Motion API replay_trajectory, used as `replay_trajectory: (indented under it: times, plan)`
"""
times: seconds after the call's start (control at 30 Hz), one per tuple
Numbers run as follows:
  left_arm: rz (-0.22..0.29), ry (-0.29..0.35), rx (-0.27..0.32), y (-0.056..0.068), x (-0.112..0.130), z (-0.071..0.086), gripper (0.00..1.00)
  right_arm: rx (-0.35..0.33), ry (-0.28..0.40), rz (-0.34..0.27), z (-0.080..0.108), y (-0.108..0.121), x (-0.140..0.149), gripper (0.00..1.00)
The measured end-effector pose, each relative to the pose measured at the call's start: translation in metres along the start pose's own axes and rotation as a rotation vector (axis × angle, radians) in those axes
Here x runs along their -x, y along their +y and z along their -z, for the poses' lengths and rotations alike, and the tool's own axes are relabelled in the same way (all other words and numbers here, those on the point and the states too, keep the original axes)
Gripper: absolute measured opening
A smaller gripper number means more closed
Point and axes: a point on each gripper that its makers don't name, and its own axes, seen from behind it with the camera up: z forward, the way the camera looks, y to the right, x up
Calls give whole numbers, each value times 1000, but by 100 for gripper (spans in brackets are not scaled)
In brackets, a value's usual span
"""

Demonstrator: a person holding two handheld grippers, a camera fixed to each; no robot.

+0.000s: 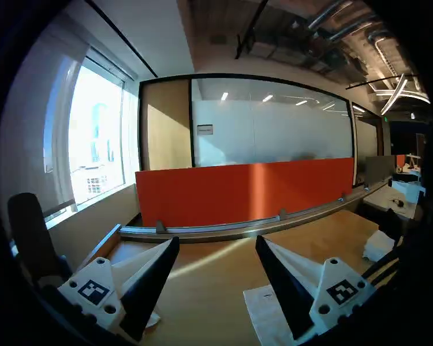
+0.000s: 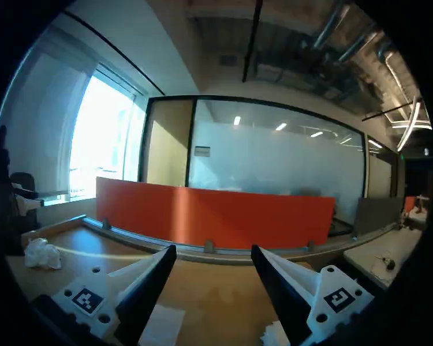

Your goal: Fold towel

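Towel (image 1: 256, 311) partly behind left claw (image 1: 216, 239)

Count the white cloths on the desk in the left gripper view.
2: a flat towel at bottom centre, and a crumpled cloth far right on the desk. Others may be hidden behind the hand-held gripper.

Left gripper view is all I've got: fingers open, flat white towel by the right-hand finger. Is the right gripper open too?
Observer: Yes, the right gripper is open, with nothing between its fingers.
Operator: Any towel near it?
Observer: A flat white towel lies on the wooden desk, partly hidden behind the finger at picture left.
Operator: Anything else white?
Observer: A crumpled white cloth sits at the desk's far left, apart from that gripper.
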Motion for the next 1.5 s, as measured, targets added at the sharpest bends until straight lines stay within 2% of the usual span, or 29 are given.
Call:
replay_trajectory:
  times: [0.1, 0.27, 0.4, 0.67, 0.93, 1.1, 1.3, 1.5]
  plan:
    - [-16, -13, 42, 8, -1, -1, 98, -55, -10, 12, -4, -10, -1, 100]
    - [-44, -50, 144, 28, 6, 0, 98, -181, -46, 38, -4, -37, -1, 100]
    - [-52, -77, 206, 42, 14, 0, 98, -278, -70, 34, -2, -59, 1, 100]
    - [-42, -136, 274, 56, 36, -3, 98, -340, -137, 79, -4, -74, 20, 100]
    - [-127, -180, 340, 74, 64, 2, 98, -394, -203, 143, 1, -81, 48, 100]
    - [-160, -217, 350, 80, 93, 3, 98, -421, -242, 184, 5, -87, 75, 100]
    - [-166, -284, 380, 94, 133, 8, 98, -457, -300, 225, 15, -95, 111, 100]
    - [-184, -354, 409, 103, 174, 13, 98, -473, -361, 224, 21, -99, 149, 100]
